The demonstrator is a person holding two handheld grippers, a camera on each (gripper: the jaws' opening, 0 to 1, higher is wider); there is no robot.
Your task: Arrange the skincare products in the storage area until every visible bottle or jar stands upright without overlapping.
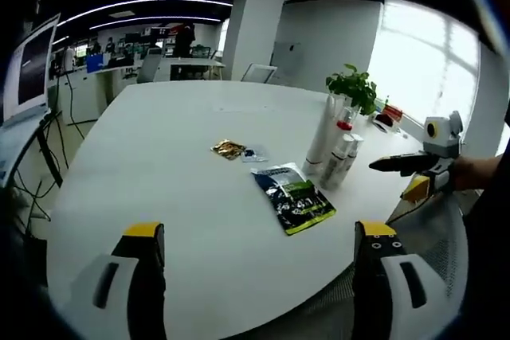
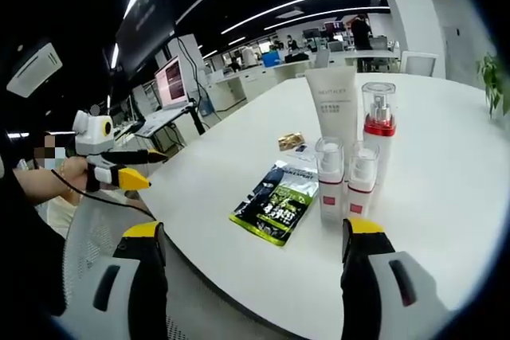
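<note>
Open-plan office here, desks and monitors in the back, big window on one side, and everything's happening on a large round white table [image 1: 159, 165]. Starting from the tools: the left gripper [image 1: 259, 252] hangs over the near edge of the table with its jaws spread wide and nothing between them, and the right gripper [image 2: 251, 248] is the same deal, jaws wide apart and empty, aimed at the bottles. Out past that, the skincare stuff is bunched near the table's edge: a tall white tube [image 2: 333, 105] standing on its cap, a pump bottle with a red collar [image 2: 378, 129] just beside it, and two small clear-capped bottles [image 2: 329, 179] in front, close together. As far as I can tell all four are upright and none is lying on another, so that part looks pretty much done. What's left, I'd guess, is the flat stuff: a dark green packet [image 2: 277, 205] lying next to the small bottles, plus a gold sachet [image 1: 229, 149] further in. A potted plant [image 1: 355, 87] sits behind the group.
</note>
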